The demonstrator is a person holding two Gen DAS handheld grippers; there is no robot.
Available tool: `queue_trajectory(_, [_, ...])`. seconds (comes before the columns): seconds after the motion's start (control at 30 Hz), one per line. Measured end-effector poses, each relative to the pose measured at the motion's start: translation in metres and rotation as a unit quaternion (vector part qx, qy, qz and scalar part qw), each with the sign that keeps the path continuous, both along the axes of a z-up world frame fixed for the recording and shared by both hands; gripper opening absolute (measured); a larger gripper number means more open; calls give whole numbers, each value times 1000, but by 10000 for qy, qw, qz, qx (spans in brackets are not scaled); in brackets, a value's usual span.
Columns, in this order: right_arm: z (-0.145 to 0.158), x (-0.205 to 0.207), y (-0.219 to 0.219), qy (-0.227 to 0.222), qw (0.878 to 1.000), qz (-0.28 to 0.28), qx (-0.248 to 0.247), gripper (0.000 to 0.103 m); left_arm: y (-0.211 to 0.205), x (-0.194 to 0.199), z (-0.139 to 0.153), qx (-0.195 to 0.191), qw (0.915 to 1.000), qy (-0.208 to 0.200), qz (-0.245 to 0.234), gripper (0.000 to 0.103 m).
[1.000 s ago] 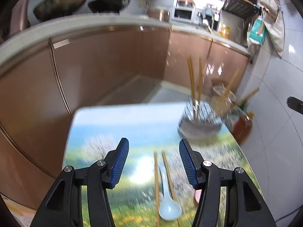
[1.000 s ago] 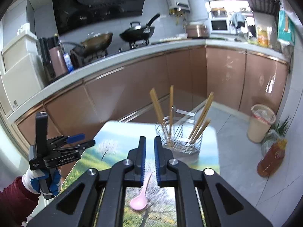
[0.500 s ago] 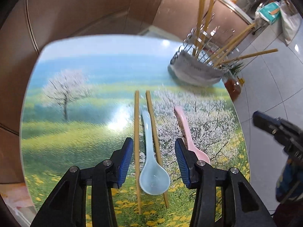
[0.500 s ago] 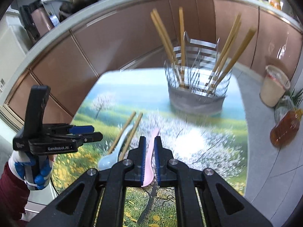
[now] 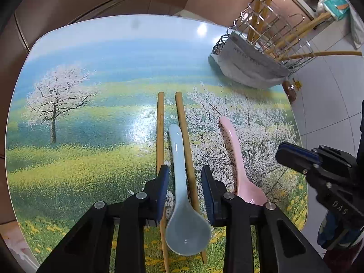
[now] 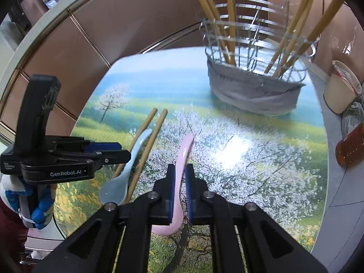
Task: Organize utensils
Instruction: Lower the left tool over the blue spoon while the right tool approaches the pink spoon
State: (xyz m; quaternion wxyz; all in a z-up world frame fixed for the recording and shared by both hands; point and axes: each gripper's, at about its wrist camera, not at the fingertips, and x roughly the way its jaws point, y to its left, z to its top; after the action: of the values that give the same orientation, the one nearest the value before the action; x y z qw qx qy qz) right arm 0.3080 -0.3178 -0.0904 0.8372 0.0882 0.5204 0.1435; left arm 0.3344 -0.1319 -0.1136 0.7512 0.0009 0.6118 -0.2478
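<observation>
Left hand-held gripper (image 5: 185, 187) half-open, just been closing, straddling blue spoon (image 5: 182, 195) and one chopstick (image 5: 187, 145), right hand-held gripper (image 6: 179, 190) narrow around pink spoon (image 6: 180, 159), two spoons, two chopsticks on desk (image 5: 79, 125), rack (image 6: 252, 91) beyond.

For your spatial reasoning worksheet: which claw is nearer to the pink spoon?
Right. The right claw straddles the pink spoon, its handle between the nearly shut pads. The left claw sits beside it, around the blue spoon and one chopstick.
</observation>
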Motion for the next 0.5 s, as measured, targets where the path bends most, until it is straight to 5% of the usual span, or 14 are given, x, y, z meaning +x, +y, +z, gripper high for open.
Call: queue_trajectory(0.5, [-37, 33, 31, 443, 9978, 369, -335, 9, -14, 8, -16, 102, 9998, 190, 7, 21])
